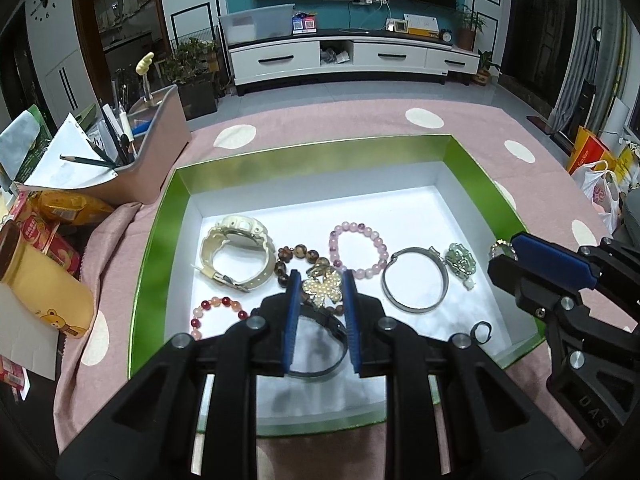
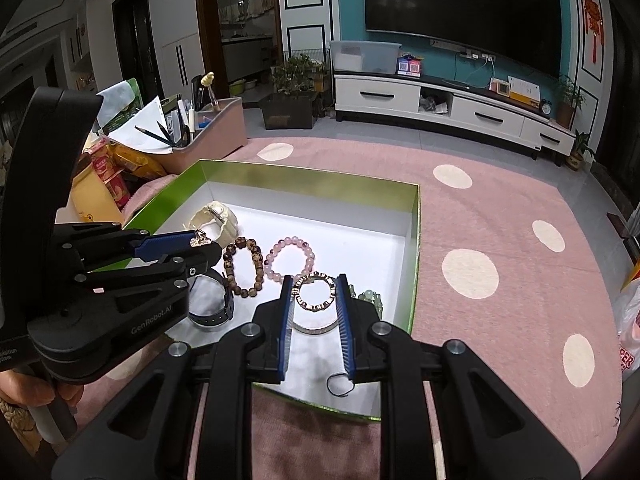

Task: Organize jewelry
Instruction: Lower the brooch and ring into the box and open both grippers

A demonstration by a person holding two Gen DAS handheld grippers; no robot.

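Pink dotted cloth (image 1: pixel 360 120) covers the table, clutter pushed to the left edge of both frames, so the middle stays free for sorting.

Green box (image 1: pixel 160 216) with a white floor sits centre frame in both views, the collection spot. Its low walls keep loose pieces from rolling off.

Already lying flat on the box floor, spaced apart so nothing tangles:
- cream watch (image 1: pixel 234 250), centre left of the left wrist view
- brown bead bracelet (image 2: pixel 244 266), just beside it
- pink bead bracelet (image 1: pixel 358 250), centre
- silver bangle (image 1: pixel 414 280), right of centre
- black watch (image 1: pixel 320 344), lower centre, partly hidden by the tongs
- red bead bracelet (image 1: pixel 218 314), lower left
- green jade charm (image 1: pixel 460 266), touching the bangle's right side
- small black ring (image 1: pixel 482 332), lower right corner of the box

Left tongs (image 1: pixel 320 284): narrow gap, clamped on a pearl flower brooch (image 1: pixel 323 290), pads on both sides of it, above the box floor at centre.

Right tongs (image 2: pixel 314 294): narrow gap, clamped on a gold link bracelet (image 2: pixel 313 291), hanging as a full ring between the pads, over the right part of the box. In the left wrist view only its end shows at the tip, right edge.

Both tongs tilt down into the box. My read: both pieces are headed for free white floor, upper half of the box being the emptiest.
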